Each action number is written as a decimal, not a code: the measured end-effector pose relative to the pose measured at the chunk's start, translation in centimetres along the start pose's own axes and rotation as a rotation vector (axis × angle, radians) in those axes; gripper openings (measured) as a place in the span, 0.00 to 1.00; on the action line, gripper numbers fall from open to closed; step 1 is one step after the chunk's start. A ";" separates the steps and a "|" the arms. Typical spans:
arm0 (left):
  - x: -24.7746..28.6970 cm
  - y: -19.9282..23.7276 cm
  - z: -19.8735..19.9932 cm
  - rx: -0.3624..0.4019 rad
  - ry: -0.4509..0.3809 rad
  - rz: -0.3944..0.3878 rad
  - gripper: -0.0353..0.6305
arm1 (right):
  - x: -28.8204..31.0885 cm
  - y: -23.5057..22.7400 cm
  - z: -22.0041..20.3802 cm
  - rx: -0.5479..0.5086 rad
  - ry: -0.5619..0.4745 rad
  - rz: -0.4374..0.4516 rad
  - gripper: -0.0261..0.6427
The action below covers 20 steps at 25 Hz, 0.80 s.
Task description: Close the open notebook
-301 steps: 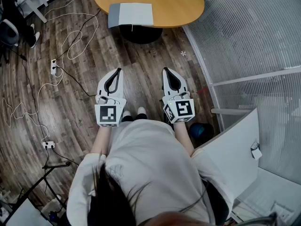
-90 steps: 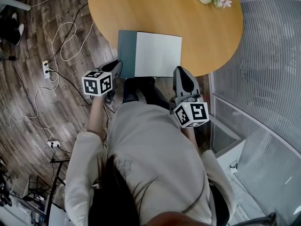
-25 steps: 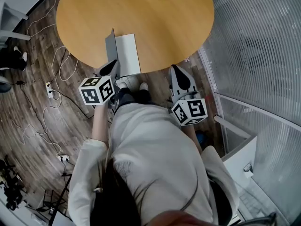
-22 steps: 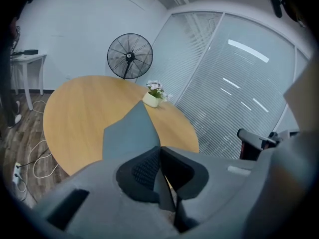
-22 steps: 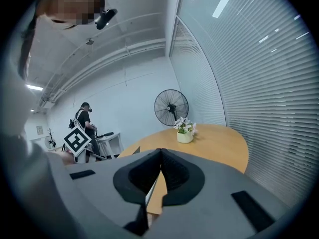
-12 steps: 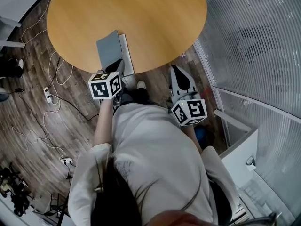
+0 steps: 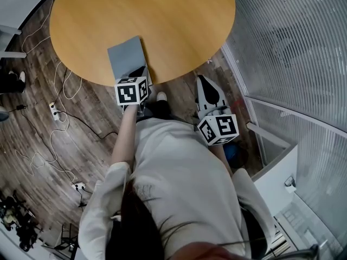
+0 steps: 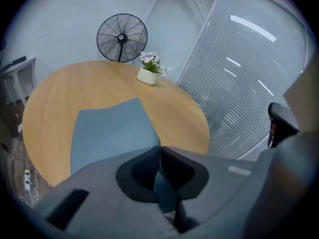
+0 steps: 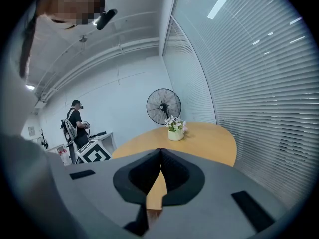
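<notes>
Notebook (image 7: 126,56) lay ahead of left gripper (image 7: 140,71), clamped on its cover edge. Right gripper (image 7: 205,81), closed and empty, hung farther off.

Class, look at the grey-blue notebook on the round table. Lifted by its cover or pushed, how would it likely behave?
The notebook looks thin and flat, so it is probably light and unlikely to tip or roll. Its cover's edge curves toward the left gripper, so the cover likely flexes. On the smooth table it may slide when pushed.
</notes>
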State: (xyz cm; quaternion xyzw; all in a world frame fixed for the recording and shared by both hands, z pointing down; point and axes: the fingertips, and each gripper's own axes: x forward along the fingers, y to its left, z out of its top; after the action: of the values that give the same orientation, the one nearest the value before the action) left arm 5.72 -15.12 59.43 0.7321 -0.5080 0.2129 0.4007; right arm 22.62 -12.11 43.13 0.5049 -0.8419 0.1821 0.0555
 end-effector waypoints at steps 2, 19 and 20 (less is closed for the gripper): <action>0.6 -0.1 -0.2 0.003 0.013 0.005 0.09 | -0.2 -0.3 -0.1 0.003 0.001 -0.005 0.04; 3.8 0.4 -1.6 0.006 0.069 0.033 0.10 | -0.3 -1.2 -0.6 0.010 0.012 -0.023 0.04; 3.8 0.4 -1.6 0.006 0.069 0.033 0.10 | -0.3 -1.1 -0.7 0.010 0.012 -0.021 0.04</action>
State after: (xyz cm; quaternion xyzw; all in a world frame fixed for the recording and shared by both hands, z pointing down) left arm 6.97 -16.05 63.27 0.7172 -0.5052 0.2462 0.4121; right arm 23.67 -12.11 43.96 0.5127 -0.8354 0.1887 0.0602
